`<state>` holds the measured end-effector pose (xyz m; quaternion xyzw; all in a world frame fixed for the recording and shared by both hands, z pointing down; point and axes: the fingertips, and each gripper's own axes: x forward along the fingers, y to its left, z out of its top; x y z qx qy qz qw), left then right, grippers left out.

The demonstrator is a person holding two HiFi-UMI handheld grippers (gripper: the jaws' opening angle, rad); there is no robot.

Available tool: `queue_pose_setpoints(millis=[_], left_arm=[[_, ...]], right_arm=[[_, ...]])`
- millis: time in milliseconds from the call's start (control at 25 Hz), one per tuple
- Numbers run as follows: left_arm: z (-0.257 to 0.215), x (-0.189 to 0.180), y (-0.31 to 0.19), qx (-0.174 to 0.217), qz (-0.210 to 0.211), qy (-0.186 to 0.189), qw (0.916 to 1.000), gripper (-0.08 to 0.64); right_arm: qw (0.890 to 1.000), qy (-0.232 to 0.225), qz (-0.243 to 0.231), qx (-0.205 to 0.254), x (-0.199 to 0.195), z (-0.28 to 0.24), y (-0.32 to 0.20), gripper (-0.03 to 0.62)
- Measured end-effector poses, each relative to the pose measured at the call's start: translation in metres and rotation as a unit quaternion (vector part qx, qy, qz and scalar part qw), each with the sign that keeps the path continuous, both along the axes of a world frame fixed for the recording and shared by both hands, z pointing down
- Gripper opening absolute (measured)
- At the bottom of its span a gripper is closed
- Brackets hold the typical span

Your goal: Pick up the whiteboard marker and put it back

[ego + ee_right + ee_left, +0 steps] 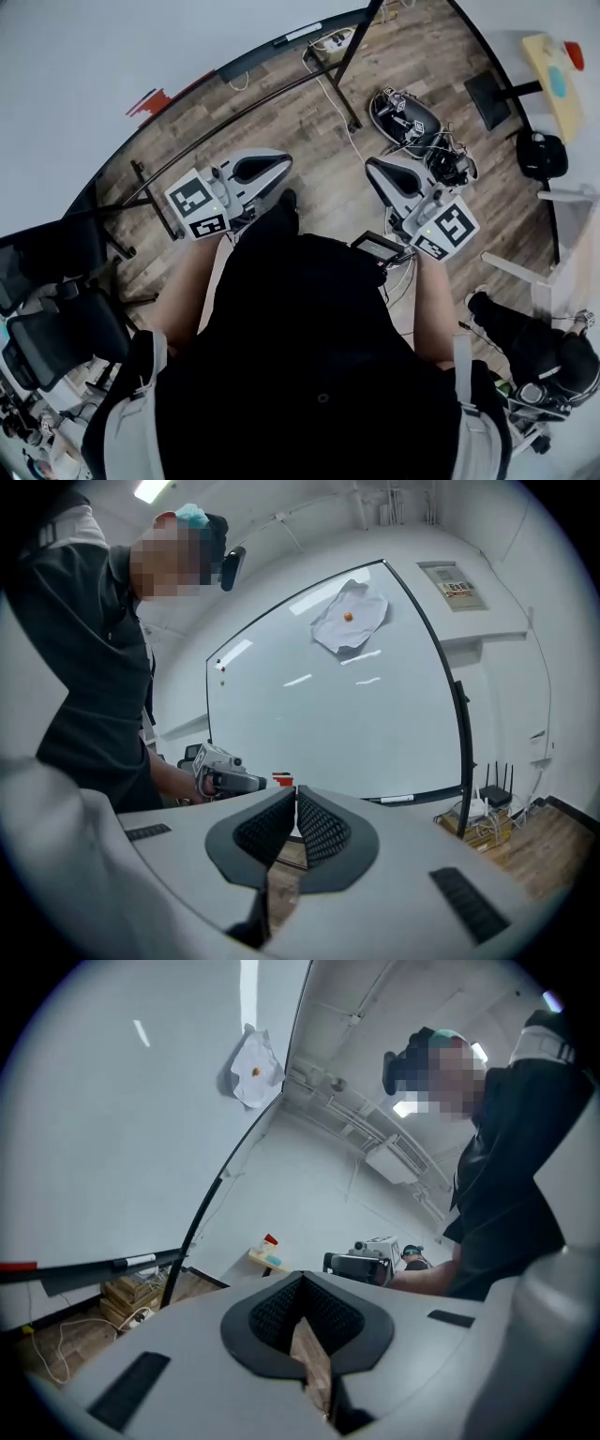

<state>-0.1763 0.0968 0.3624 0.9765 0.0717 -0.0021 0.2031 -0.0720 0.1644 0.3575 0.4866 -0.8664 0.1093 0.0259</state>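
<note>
— What is seen closest to the lens?

— A black-clad torso (309, 366) fills the lower half of the head view. Both bare forearms are stretched out ahead of it over a wooden plank floor (309, 122).

— And the biggest thing beyond it?

— A whiteboard (309, 714) in a black frame is faced. A crumpled sheet of paper (349, 616) is fixed near its top edge.

— How are the tools held?

— The left gripper (300, 1283) is held roughly level, with its jaws pressed together and nothing between them. The right gripper (295, 794) is likewise closed, pad against pad, and nothing is gripped. Both are held well apart from the board.

— Where is the whiteboard marker (396, 800) found?

— It is laid flat on the tray (436, 793) along the board's bottom edge. In the right gripper view it is seen close to the right-hand corner. A white barrel with a dark end can be made out. A small red item (281, 780) is set further along the same tray, to the left.
</note>
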Motion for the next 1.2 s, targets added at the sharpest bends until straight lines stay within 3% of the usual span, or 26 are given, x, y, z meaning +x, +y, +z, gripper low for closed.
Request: queue_pose_setpoints(millis=[240,560,880,1200], left_arm=[[-0.011,0.017,-0.067,0.027,-0.005,0.003,0.9996,0.012],[-0.008,0.051,-0.117,0.041,-0.026,-0.025,0.9985,0.012],[-0.001,0.118,-0.154,0.025,-0.086,-0.042,0.9951,0.012],[-0.014,0.166,-0.19,0.055,-0.161,-0.064,0.9834,0.012]], right_arm=[[1.0,0.026,0.007,0.009,0.019,-0.01,-0.065,0.02],[1.0,0.015,-0.011,0.013,0.054,-0.01,-0.119,0.02],[0.994,0.021,-0.106,0.018,0.111,-0.006,-0.186,0.02],[0.984,0.014,-0.173,0.029,0.165,-0.013,-0.233,0.02]])
